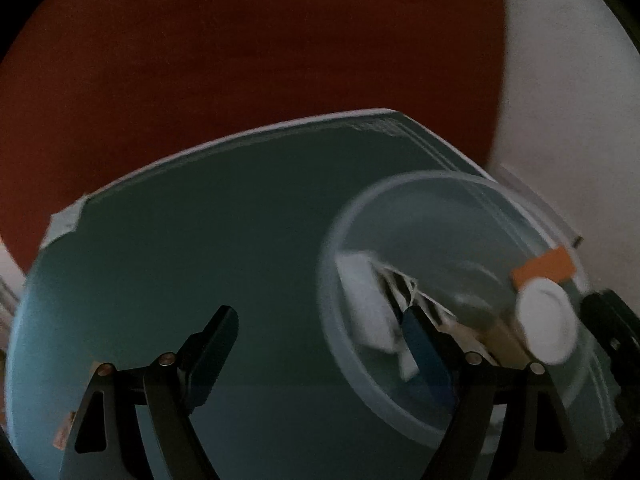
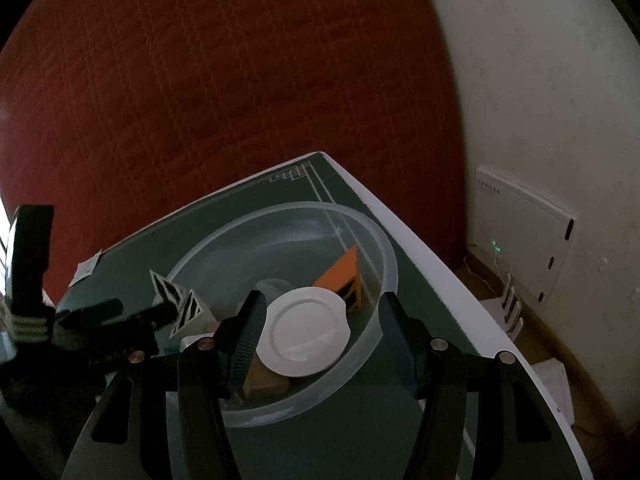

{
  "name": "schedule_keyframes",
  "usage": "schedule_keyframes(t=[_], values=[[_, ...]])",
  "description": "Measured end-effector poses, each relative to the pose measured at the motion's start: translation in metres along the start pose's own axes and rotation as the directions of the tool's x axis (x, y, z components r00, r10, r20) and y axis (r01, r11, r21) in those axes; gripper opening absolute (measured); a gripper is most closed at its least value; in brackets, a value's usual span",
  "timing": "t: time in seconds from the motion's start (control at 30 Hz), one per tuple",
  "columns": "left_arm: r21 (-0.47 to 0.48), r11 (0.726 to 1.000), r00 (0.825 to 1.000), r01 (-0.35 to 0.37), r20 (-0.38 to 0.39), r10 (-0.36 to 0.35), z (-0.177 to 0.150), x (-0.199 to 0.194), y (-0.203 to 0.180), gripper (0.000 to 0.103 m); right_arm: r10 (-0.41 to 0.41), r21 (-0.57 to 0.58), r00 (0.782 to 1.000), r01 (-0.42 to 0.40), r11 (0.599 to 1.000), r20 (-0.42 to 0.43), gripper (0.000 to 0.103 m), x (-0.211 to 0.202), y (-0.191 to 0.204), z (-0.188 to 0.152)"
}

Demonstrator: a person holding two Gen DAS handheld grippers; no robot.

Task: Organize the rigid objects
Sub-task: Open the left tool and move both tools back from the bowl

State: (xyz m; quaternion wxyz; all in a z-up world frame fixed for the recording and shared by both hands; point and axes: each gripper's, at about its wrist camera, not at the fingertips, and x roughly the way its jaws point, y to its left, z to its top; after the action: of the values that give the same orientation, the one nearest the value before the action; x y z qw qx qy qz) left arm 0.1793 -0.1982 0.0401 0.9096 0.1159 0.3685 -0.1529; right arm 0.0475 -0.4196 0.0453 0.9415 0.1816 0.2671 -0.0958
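A clear plastic bowl stands on the green mat. In it lie an orange piece, a white striped triangular prism, a wooden block, a blurred white block and a white round lid. My right gripper stands over the bowl. The lid lies between its fingers, against the left pad, with a gap to the right pad. My left gripper is open astride the bowl's left wall, its right finger inside by the prism.
The green mat covers a white-edged table, taped at its corner. A red quilted surface rises behind it. To the right are a white wall, a white box with a green light and white items on the floor.
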Motion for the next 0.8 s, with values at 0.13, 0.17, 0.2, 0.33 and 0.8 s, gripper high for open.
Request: schedule_keyframes(t=[0.13, 0.17, 0.2, 0.33, 0.8], values=[[-0.014, 1.000, 1.000, 0.006, 0.011, -0.006, 0.003, 0.000, 0.005, 0.087, 0.000, 0.000, 1.000, 0.000, 1.000, -0.003, 0.060, 0.000, -0.002, 0.000], [-0.014, 1.000, 1.000, 0.008, 0.012, -0.008, 0.002, 0.000, 0.005, 0.087, 0.000, -0.002, 1.000, 0.000, 1.000, -0.003, 0.060, 0.000, -0.002, 0.000], [-0.013, 1.000, 1.000, 0.009, 0.010, -0.008, 0.000, 0.000, 0.006, 0.087, -0.001, -0.003, 1.000, 0.001, 1.000, -0.002, 0.060, 0.000, -0.002, 0.000], [-0.019, 1.000, 1.000, 0.011, -0.003, -0.011, -0.004, 0.001, 0.008, 0.087, 0.001, -0.009, 1.000, -0.001, 1.000, 0.008, 0.060, -0.001, -0.002, 0.001], [-0.040, 0.999, 1.000, -0.011, 0.011, 0.012, -0.018, -0.020, 0.021, 0.089, 0.035, -0.095, 0.996, -0.028, 0.995, 0.077, 0.060, -0.014, 0.016, -0.002]])
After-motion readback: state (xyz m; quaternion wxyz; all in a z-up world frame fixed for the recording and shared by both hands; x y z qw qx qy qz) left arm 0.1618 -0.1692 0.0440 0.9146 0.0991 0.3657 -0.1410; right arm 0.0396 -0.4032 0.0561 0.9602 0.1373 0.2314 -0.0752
